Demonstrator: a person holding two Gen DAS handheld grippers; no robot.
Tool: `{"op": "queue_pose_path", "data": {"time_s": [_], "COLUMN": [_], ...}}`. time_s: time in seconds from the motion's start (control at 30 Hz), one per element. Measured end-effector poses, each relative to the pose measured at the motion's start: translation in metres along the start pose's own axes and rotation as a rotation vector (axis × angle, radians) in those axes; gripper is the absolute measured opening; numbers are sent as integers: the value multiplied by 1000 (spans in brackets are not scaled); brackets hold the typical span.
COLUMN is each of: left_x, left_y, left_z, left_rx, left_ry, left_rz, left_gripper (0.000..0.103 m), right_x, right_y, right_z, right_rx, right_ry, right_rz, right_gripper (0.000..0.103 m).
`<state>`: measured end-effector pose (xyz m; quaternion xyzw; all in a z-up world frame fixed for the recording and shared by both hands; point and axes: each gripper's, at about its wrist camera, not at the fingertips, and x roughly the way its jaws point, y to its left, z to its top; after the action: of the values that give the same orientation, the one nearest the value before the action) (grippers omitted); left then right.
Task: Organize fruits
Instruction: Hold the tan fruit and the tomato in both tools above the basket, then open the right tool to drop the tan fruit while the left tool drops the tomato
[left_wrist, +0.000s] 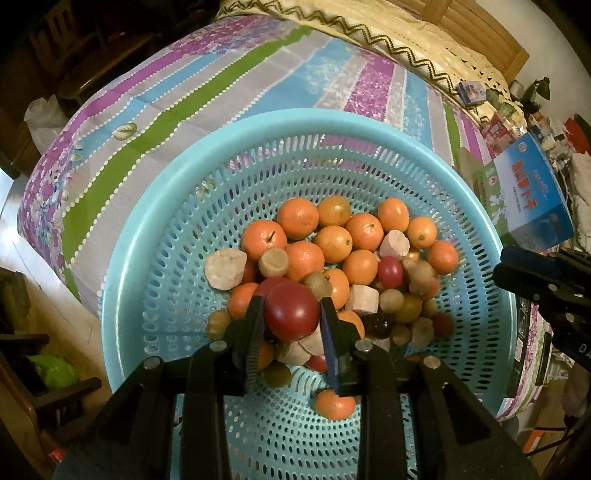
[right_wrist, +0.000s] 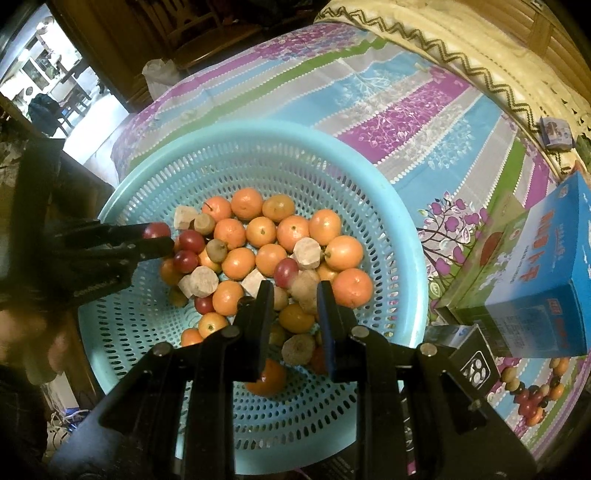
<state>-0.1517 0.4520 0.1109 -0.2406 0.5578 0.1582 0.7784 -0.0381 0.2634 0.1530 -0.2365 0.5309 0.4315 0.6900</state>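
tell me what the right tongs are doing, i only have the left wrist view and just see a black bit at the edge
Observer: The right tongs hang open over the round turquoise plastic basket, with nothing between their fingers.
Operator: anything under them
Observer: A brown rough-skinned fruit and an orange mandarin lie in the pile below the gap.
Operator: does my left grip look good from there
Observer: From the side, the dark red round fruit sits at the tip of the left tongs, above the pile.
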Motion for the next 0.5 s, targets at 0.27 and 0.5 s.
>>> {"op": "queue_pose_path", "data": {"time_s": [0.27, 0.5], "left_x": [-3, 1], "left_y": [1, -1], "left_z": [1, 1], "left_rx": [6, 7], "left_ry": [-18, -13], "left_rz": [18, 17], "left_gripper": [56, 56], "right_x": [4, -4], "right_y": [-1, -2], "right_z": [-3, -2], "right_rx": [7, -2], "right_ry": [4, -34], "right_rz": [7, -6], "right_gripper": [32, 66]}}
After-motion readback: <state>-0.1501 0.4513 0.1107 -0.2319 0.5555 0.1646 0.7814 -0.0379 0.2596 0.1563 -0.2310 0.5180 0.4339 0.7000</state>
